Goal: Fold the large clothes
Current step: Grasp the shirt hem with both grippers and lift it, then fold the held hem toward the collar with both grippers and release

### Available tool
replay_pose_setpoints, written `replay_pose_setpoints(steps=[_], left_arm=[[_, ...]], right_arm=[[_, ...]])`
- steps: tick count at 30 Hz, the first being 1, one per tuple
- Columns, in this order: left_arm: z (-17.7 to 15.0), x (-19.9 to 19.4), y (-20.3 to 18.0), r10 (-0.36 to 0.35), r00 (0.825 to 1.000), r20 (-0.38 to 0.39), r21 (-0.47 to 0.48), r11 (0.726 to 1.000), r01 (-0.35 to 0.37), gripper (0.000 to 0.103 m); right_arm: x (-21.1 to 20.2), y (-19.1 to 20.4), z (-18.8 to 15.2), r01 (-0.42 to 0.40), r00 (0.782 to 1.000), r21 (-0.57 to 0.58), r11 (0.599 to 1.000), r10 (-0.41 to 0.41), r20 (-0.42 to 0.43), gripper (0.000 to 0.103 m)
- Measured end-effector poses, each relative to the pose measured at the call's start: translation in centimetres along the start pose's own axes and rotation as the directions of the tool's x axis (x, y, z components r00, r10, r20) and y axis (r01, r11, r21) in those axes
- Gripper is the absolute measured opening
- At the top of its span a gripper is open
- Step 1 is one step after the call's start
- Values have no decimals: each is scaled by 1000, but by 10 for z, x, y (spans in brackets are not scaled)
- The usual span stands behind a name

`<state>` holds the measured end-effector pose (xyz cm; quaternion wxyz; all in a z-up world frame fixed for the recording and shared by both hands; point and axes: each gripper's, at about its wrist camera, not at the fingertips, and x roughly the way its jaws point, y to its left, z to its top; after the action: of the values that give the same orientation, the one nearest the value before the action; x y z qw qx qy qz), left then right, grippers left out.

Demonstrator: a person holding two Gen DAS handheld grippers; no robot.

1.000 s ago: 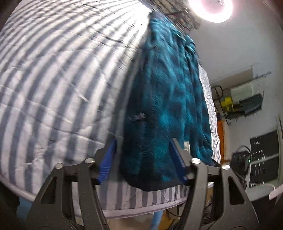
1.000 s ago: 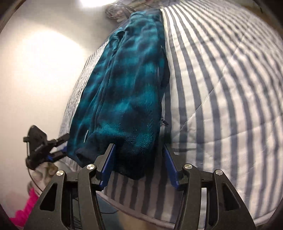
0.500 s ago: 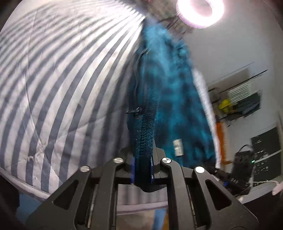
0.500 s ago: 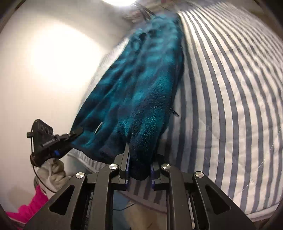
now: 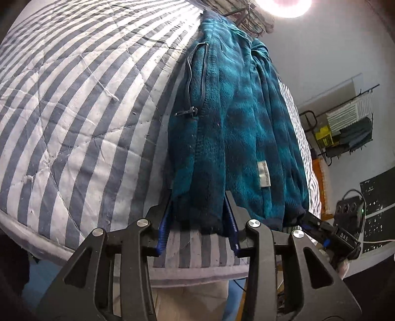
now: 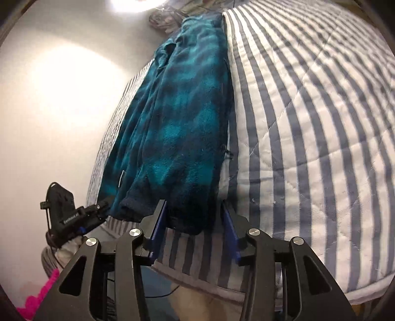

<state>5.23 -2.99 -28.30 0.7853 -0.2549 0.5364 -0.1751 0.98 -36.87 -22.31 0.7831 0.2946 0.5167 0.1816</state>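
Teal fleece jacket [image 5: 237, 128], dark-mottled pile, lies folded lengthwise into a long narrow band on a bed with a grey-and-white striped quilt [image 5: 81, 103], running from the near edge of the mattress toward 12 o'clock in both wrist views. In the left wrist view the band sits right of centre; a dark zipper [image 5: 191, 81] with a black pull runs along its 9 o'clock edge, and a small white label [image 5: 263, 174] shows on the pile toward 4 o'clock. Left gripper [image 5: 197, 222] straddles the near hem: its jaws have just been opening, the blue pads now stand apart on either side of the hem, with the fleece between them and not clamped. Right gripper [image 6: 195, 229] likewise: jaws have just been opening, pads apart, the dark near hem lying between them and slack on the quilt. In the right wrist view the jacket lies left of centre, bare striped quilt filling the 3 o'clock side, a plain pale wall at 9 o'clock. Each gripper shows in the other's view at the jacket's far corner, the right one at 4 o'clock of the left view, the left one at 8 o'clock of the right view. A ring light [image 5: 286, 5] glares at 12 o'clock. A wire rack [image 5: 345, 128] with folded items stands by the wall at 3 o'clock in the left view.
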Motion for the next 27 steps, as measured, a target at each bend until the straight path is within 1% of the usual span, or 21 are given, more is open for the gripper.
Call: replay_pose_setpoints(steps=[1,4,5,6,7,8,12,15,19,23,25,27], left_arm=[[2,2,-1,4,1000,-4,4,1000,-4,36],[5,1,-7,8,1000,-8,1,1000,-8,21],[6,-1,-10,-11,1000,-10,0,1000,11,14],[7,-3,-15,-30,1000,-11,3,1000,30,12],[10,-4,-20,-48,999,-8,1,999,48,12],[10,-9,-22,-74,997,-6,-4,997,74,12],[20,-23,-37,-180,984,13,-39,983,180,11],[33,-29,-46,-225,974,21,-55,973,226,11],[54,-41,-53,-261,964,60,-61,963,264,11],[80,-47,-57,-266,960,92,-45,962,271,11],[98,-48,-60,-265,959,100,-42,962,270,11],[118,-46,-65,-256,960,111,-34,965,261,11]], right_arm=[[1,-2,0,-13,1000,2,1000,13,-13,42],[21,5,4,-45,998,-16,999,44,-52,41],[26,8,4,-42,998,-25,999,40,-56,39],[29,10,5,-31,998,-36,999,29,-56,32],[31,13,5,-26,998,-42,999,24,-55,23],[32,14,5,-31,998,-41,999,29,-53,20],[15,19,7,-112,993,3,994,112,-25,17],[2,26,13,-155,988,21,988,155,1,17],[-12,36,22,-194,981,26,981,193,23,17],[-18,50,40,-213,976,32,977,211,50,17],[-27,55,53,-210,975,25,977,208,73,17],[-34,59,67,-189,978,4,982,188,90,17]])
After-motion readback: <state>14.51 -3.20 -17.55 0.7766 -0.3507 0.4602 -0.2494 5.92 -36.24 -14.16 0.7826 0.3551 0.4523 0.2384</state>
